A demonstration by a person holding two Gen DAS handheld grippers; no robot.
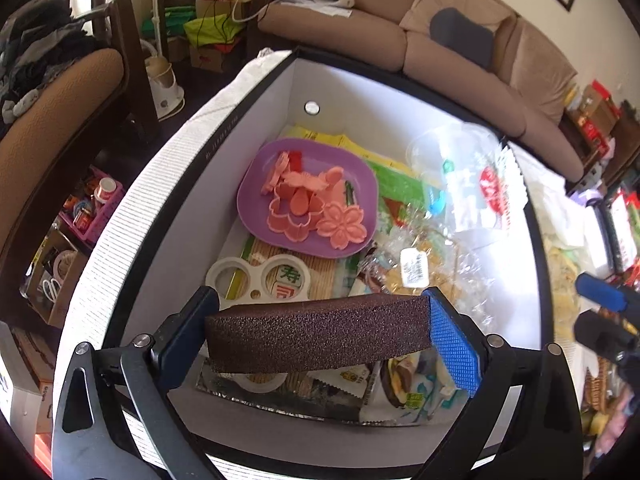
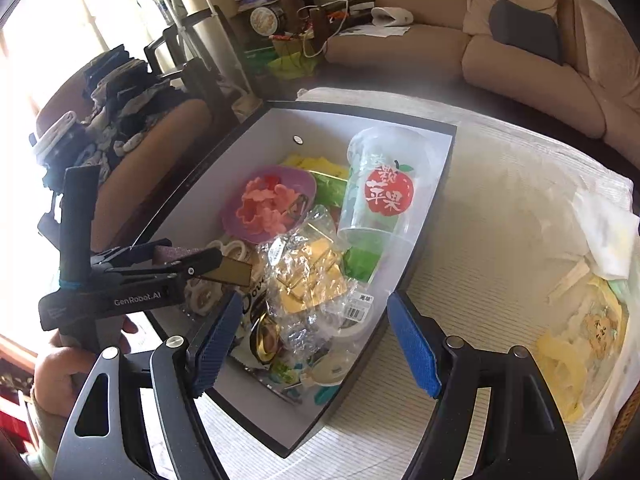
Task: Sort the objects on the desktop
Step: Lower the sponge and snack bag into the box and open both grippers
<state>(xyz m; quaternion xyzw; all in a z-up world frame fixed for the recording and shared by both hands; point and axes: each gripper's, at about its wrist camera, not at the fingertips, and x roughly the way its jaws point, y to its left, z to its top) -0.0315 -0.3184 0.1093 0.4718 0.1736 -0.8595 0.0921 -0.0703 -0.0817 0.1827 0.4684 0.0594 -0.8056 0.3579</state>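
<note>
Surface: white ribbed tablecloth (image 2: 460,216), mid-frame; tan sofa (image 2: 520,64) upper right, chair with piled clothes (image 2: 116,92) upper left. Box (image 1: 256,92), centre: purple plate (image 1: 256,216) of pink flower cutters (image 1: 344,226), clear apple-print cup (image 2: 376,196), crinkled wrappers. My left gripper (image 1: 320,330), bottom centre, clamped a dark brown sponge block (image 1: 320,332) above the box. My right gripper (image 2: 312,338), bottom centre, stood wide apart, nothing between its fingers.

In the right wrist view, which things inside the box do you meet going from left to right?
Left gripper holding a sponge → purple plate with pink cutters → clear bag → apple cup.
</note>
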